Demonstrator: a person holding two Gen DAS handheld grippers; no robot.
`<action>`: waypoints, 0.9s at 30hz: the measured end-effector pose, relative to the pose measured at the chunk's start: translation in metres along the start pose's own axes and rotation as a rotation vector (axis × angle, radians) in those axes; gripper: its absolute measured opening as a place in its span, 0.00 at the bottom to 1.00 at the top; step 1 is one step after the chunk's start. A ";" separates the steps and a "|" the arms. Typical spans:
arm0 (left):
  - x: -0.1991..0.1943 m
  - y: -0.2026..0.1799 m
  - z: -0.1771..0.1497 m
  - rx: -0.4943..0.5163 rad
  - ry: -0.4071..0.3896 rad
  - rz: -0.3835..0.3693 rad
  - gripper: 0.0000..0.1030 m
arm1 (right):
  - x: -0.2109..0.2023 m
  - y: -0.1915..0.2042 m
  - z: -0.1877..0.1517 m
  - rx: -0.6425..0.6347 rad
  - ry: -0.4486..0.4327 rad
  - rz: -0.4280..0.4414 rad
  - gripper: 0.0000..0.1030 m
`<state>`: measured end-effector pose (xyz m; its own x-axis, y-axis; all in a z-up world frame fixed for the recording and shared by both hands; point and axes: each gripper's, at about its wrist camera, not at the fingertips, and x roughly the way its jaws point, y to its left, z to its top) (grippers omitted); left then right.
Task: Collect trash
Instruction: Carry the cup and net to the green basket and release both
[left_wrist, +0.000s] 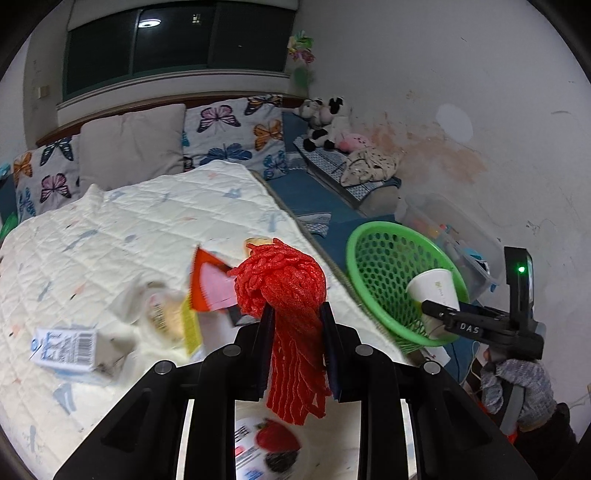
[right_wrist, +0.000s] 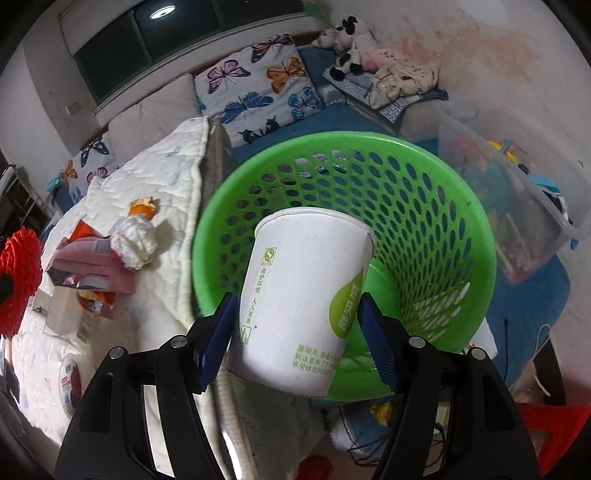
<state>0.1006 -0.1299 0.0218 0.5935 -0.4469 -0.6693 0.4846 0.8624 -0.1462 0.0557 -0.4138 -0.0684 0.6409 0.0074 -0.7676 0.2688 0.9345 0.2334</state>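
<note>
My left gripper (left_wrist: 295, 350) is shut on a red foam net sleeve (left_wrist: 284, 288), held above the white quilt (left_wrist: 110, 236). My right gripper (right_wrist: 297, 332) is shut on a white paper cup (right_wrist: 303, 299), gripped by its sides and held in front of the mouth of the green mesh basket (right_wrist: 424, 229). In the left wrist view the same cup (left_wrist: 434, 288) and right gripper (left_wrist: 439, 317) hang over the near rim of the basket (left_wrist: 376, 258), to the right of the bed. The red net (right_wrist: 18, 280) shows at the left edge of the right wrist view.
Loose trash lies on the quilt: a blue and white carton (left_wrist: 70, 350), an orange and pink packet (left_wrist: 210, 284), a clear wrapper (left_wrist: 159, 314), a crumpled tissue (right_wrist: 135, 242), a strawberry-print lid (left_wrist: 269, 446). A clear storage box (right_wrist: 517, 206) stands right of the basket. Butterfly pillows (left_wrist: 240, 136) line the back.
</note>
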 end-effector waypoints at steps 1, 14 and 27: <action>0.004 -0.003 0.002 0.003 0.003 -0.005 0.23 | 0.001 -0.002 0.000 0.001 0.002 -0.001 0.65; 0.037 -0.028 0.013 0.030 0.046 -0.029 0.23 | 0.006 -0.018 0.007 0.020 -0.002 0.003 0.64; 0.093 -0.093 0.024 0.135 0.126 -0.111 0.23 | -0.035 -0.043 -0.005 0.044 -0.084 -0.024 0.68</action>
<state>0.1265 -0.2577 -0.0094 0.4511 -0.4967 -0.7415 0.6293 0.7661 -0.1304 0.0184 -0.4523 -0.0547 0.6915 -0.0466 -0.7208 0.3150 0.9175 0.2429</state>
